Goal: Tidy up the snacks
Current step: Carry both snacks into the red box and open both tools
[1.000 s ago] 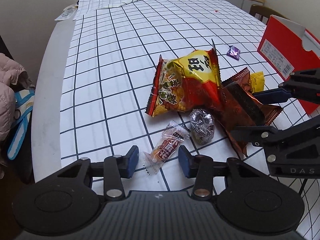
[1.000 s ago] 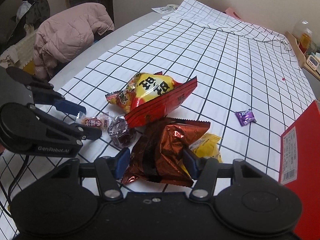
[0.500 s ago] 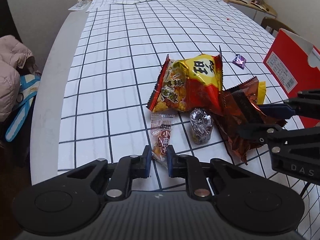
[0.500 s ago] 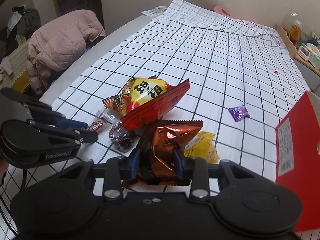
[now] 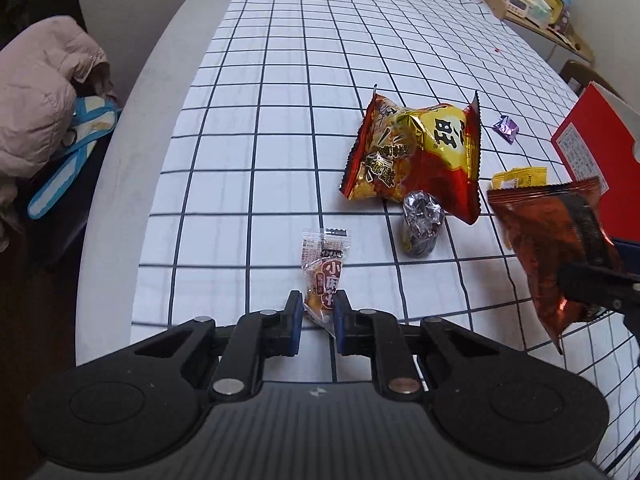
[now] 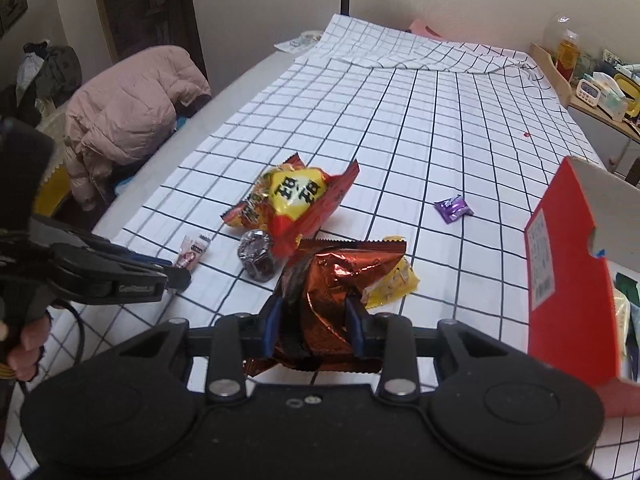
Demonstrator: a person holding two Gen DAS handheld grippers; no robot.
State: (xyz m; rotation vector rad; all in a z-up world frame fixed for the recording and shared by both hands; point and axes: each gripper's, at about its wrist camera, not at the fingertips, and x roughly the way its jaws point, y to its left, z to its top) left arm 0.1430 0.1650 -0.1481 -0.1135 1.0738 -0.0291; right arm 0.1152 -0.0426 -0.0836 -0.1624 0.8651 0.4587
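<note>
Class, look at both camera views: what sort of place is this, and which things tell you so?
Most likely a room in a home, at a dining or work table. The checked tablecloth, a pink padded jacket heaped over a seat beside it, and a cluttered side shelf with a small clock and bottles all suggest a household, not a lab.
</note>
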